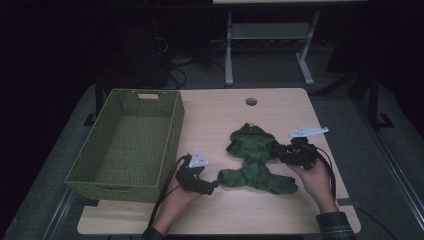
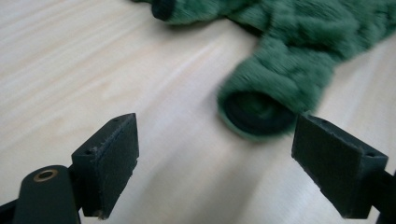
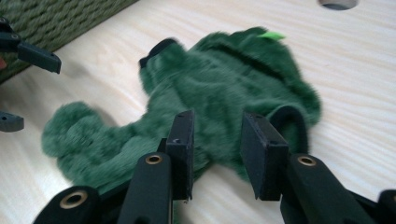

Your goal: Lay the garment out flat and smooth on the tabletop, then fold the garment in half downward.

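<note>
Green fleece, a small pet garment (image 1: pixel 256 159), lies spread flat on the desk, right of centre and nearer the front edge, with the woven basket (image 1: pixel 131 140) at the left edge. The left tool (image 1: pixel 214 186) hangs released, jaws wide, just short of the garment's lower-left cuff (image 2: pixel 259 112), which sits ahead of the gap and not between the pads. The right tool (image 3: pixel 217 154) has its jaws partly drawn in around the fleece at the garment's right side; whether the pads truly pinch the cloth I cannot tell, since blur hides the contact.

To do this step well, the left tool should slide low along the desk so one pad goes under the cuff's rim, then close on both layers. The right tool should hold steady so the fleece doesn't drag or bunch.
</note>
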Tool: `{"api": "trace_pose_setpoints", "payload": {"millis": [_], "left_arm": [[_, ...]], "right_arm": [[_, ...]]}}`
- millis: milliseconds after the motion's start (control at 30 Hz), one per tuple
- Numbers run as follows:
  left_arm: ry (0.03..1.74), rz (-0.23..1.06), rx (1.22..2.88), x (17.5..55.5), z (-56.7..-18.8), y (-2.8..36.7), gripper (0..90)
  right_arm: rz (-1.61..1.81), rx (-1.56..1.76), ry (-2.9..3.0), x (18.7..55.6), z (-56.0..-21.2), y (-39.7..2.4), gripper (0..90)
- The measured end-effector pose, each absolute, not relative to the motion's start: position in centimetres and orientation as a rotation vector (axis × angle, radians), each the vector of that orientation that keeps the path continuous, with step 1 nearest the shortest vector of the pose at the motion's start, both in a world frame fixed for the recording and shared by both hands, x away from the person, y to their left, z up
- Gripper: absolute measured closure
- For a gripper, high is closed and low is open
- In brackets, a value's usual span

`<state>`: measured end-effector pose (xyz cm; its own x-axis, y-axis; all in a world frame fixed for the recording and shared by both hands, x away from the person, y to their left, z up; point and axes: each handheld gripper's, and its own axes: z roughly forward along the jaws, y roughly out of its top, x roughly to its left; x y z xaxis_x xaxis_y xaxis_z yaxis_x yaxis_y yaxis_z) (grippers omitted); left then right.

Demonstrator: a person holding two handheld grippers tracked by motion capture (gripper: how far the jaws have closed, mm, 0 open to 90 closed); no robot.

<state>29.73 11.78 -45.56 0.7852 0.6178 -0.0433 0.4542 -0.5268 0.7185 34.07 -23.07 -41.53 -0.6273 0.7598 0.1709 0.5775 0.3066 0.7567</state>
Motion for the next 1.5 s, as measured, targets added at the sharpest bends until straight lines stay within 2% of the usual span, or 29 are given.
{"api": "trace_pose_setpoints", "payload": {"millis": [400,533,867,1233,1500], "left_arm": [[0.752,0.305,2.277,26.6,-47.4,11.9,12.7],[0.739,0.32,2.248,26.1,-47.7,12.3,12.6],[0.702,0.307,2.259,26.2,-47.7,12.7,12.6],[0.705,0.303,2.255,26.1,-47.7,12.7,12.8],[0.708,0.299,2.252,26.1,-47.7,12.6,12.9]], "right_arm": [[1.278,1.115,2.406,32.3,-41.1,-19.9,66.4],[1.28,1.081,2.446,32.0,-41.2,-18.4,68.1],[1.325,0.959,2.519,30.7,-41.4,-14.5,75.5],[1.318,0.858,2.631,29.9,-42.6,-10.1,75.4],[1.257,0.841,2.689,30.2,-44.2,-8.3,75.3]]}}
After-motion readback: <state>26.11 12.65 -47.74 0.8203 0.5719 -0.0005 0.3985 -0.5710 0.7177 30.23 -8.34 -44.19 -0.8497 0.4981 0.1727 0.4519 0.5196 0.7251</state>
